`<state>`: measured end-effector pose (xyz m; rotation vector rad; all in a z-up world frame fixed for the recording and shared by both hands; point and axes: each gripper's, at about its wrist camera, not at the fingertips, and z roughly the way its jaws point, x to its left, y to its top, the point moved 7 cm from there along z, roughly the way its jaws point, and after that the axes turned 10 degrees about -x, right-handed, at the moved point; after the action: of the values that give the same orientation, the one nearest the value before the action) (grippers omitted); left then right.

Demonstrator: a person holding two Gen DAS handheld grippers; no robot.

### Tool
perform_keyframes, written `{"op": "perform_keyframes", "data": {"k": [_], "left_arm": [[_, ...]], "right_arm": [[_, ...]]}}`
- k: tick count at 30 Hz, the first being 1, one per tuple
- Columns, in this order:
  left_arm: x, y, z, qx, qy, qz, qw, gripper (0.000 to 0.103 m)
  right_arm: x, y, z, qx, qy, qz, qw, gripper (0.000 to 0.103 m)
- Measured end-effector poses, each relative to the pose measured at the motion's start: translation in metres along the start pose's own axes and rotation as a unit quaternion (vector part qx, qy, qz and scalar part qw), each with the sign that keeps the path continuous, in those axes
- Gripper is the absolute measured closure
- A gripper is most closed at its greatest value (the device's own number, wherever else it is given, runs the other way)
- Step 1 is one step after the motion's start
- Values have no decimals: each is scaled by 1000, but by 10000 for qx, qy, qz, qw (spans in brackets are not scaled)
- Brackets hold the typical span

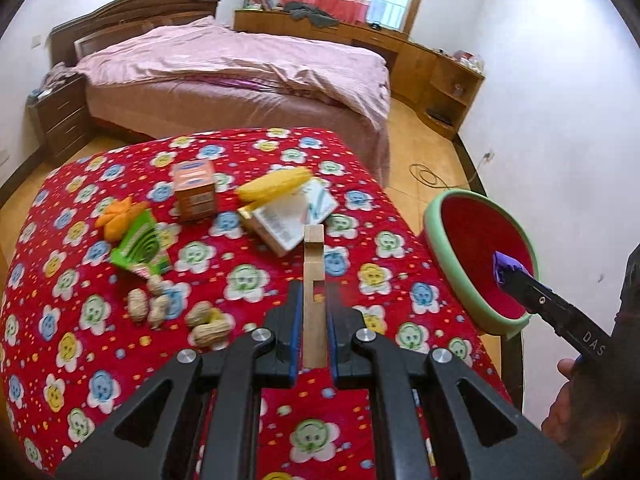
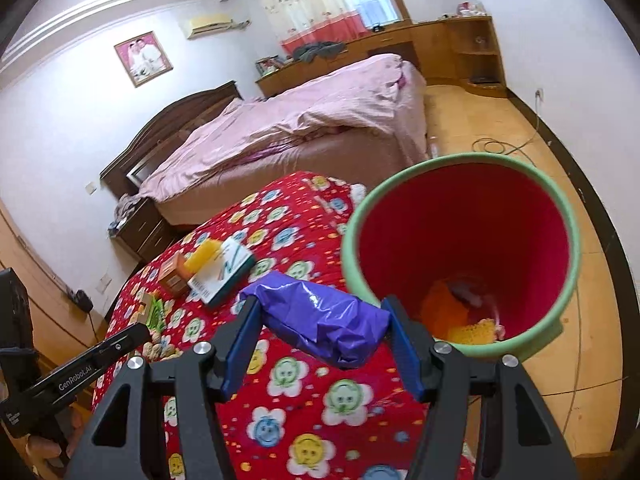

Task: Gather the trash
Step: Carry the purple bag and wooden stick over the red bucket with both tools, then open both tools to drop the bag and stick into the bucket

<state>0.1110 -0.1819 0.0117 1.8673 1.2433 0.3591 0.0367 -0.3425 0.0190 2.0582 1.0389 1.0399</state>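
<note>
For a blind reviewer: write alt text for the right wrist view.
The right gripper holds a crumpled purple wrapper between its blue fingers, beside the green rim of a red bin that already holds scraps. Behind it, a floral red tablecloth carries boxes; a pink bed lies beyond.

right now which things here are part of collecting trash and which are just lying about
Job: crumpled purple wrapper in right gripper; notched wooden block in left gripper; green-rimmed red bin.

Lying about: pink-covered bed; dark wooden nightstand; framed wall portrait.
</note>
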Motion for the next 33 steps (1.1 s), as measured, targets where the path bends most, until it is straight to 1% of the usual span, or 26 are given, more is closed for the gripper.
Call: {"op": "perform_keyframes", "data": {"k": [7,12,23,29,33], "left_arm": [[-35,4,18,72,-222,265,9994,93],[-67,5,32,133,-419,486,9979,93],[-143,4,66,304,-955,1087,9890,93],[-171,2,84,388,-1155,1267,9844,93],[-182,1,93,424,-1234,1334,9824,93]], "right_arm": [[-34,7,-8,-132,-204,227,9994,39],[-61,15,-14,-269,-390,375,9982,39],[-115,26,-20,-454,-765,702,9936,39],[-135,26,-17,-428,-874,862,9915,39],[-145,27,-14,-418,-884,916,9910,38]]}}
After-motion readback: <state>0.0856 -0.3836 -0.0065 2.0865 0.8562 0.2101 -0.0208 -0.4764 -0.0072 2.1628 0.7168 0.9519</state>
